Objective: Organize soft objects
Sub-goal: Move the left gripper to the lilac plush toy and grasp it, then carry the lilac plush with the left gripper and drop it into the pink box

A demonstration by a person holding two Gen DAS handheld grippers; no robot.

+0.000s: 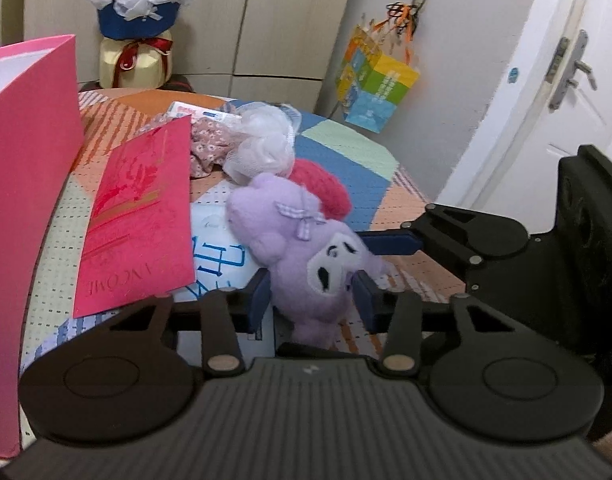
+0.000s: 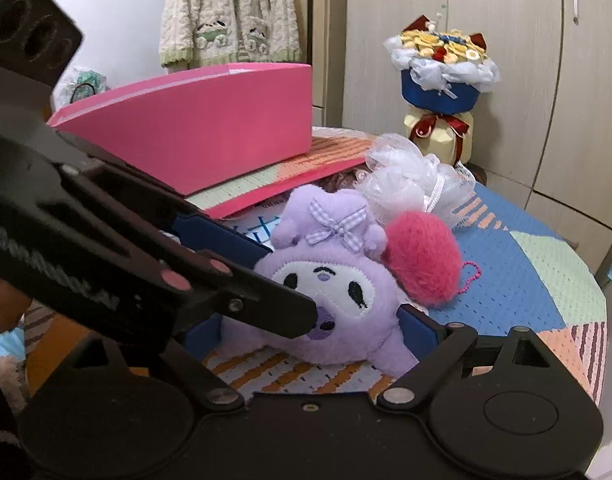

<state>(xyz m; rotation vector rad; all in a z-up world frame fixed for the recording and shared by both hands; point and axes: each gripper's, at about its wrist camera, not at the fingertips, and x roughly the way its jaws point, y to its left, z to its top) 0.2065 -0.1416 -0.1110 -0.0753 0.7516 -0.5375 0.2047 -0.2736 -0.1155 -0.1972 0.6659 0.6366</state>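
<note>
On the patterned bed (image 1: 346, 152), a purple plush (image 1: 306, 256) lies face up among other soft things, touching a pink pompom (image 1: 326, 188) behind it, with a white mesh puff (image 1: 261, 144) and a floral cloth (image 1: 209, 140) further back. Left tool (image 1: 312, 300) has its blue pads on either side of the plush's head, touching the fur or very nearly, so it looks to be gripping the plush. Right tool (image 2: 310, 334) comes in from the other side with its jaws wide apart around the same plush, not pressing it; the left tool's arm crosses in front of its view. Beside the plush lie a red envelope (image 1: 141, 216) and a white-and-blue packet (image 1: 221, 256). An open pink box (image 2: 193, 120) stands close behind. A flower bouquet (image 2: 442, 64) sits by the wardrobe (image 2: 526, 60).
</note>
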